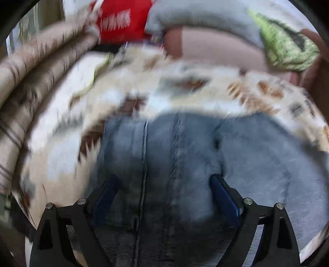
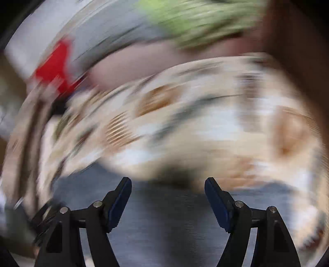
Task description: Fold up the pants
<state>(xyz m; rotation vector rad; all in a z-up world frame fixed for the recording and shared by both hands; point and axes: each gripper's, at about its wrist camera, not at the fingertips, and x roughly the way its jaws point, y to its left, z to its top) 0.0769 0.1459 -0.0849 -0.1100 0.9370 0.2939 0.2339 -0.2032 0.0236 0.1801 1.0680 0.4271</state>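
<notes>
Lying beneath both spread grippers, jeans

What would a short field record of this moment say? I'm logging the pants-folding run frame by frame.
garment: blue-grey denim pants, lying on the bed
surface: cream patterned blanket with brown and grey motifs
left gripper: open, over the pants, holding nothing
right gripper: open, at the pants' edge, holding nothing
background: red cushion with white lettering; grey pillow with green leaf print
image quality: strong motion blur, worse in the right wrist view
</notes>
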